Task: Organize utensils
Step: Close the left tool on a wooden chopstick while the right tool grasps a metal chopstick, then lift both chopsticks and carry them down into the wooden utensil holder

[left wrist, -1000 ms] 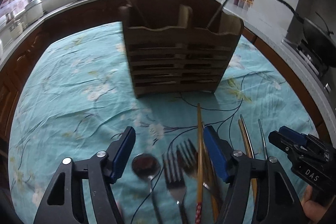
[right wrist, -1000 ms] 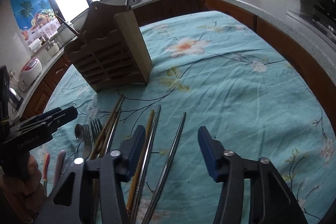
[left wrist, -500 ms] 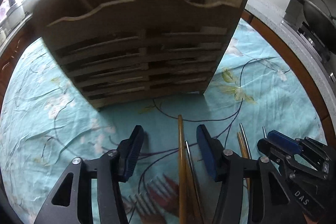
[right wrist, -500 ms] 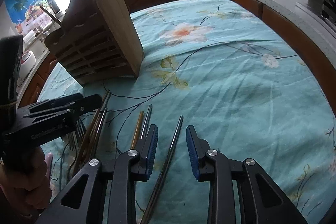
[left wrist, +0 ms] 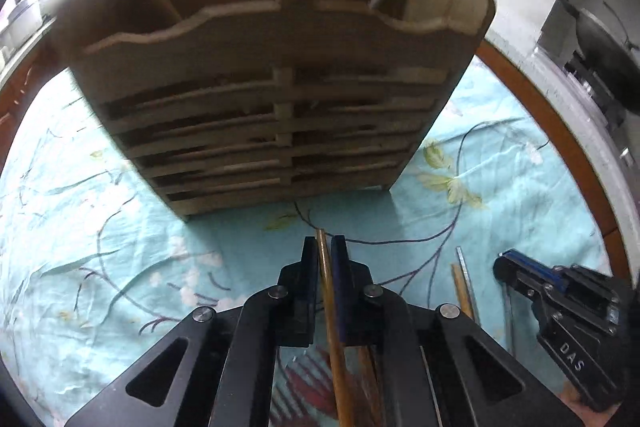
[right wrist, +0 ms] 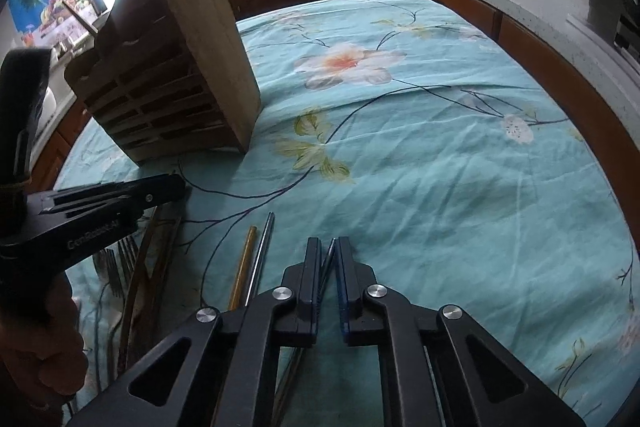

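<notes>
The left gripper is clenched on a wooden chopstick lying near the wooden holder. The right gripper pinches a metal chopstick on the tablecloth. Each grip is close to one tip – so a stick could tilt, slip out, or knock the forks nearby.

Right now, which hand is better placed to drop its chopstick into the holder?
Left. Its fingers are shut on a wooden chopstick right in front of the holder; the right fingers grip a metal chopstick farther off.
</notes>
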`<control>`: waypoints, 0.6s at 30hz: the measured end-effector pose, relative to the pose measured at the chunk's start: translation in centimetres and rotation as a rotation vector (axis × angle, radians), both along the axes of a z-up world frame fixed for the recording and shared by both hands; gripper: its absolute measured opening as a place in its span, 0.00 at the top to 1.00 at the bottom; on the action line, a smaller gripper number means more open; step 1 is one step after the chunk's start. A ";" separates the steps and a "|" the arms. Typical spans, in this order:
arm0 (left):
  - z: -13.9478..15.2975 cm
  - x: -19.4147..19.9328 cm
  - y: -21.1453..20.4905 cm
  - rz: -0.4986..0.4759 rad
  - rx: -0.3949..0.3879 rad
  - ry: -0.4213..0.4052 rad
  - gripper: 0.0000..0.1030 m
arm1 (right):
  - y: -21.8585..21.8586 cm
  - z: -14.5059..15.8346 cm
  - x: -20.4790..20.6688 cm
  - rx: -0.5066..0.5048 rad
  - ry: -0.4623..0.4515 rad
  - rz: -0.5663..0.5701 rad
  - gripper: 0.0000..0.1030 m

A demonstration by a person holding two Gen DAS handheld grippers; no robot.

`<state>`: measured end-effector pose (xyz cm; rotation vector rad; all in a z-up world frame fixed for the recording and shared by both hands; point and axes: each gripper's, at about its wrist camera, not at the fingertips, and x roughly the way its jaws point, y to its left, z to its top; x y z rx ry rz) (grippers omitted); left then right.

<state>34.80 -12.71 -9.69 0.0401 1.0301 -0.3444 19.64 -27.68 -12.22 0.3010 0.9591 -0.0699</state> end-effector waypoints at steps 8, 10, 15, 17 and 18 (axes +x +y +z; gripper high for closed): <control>3.5 -3.4 2.7 0.031 -0.108 -0.065 0.96 | 0.0 3.0 -1.7 0.049 -0.074 0.000 0.95; 4.1 -4.7 3.5 0.042 -0.125 -0.082 0.96 | 0.0 3.8 -2.1 0.057 -0.091 0.001 0.96; 5.9 -7.9 6.2 0.083 -0.167 -0.114 0.96 | 0.4 5.8 -3.2 0.068 -0.141 0.014 0.96; 7.0 -9.4 7.8 0.098 -0.181 -0.123 0.96 | 0.6 6.7 -3.6 0.077 -0.163 0.021 0.96; 7.6 -10.2 8.4 0.104 -0.188 -0.128 0.96 | 0.7 7.2 -3.8 0.075 -0.174 0.024 0.96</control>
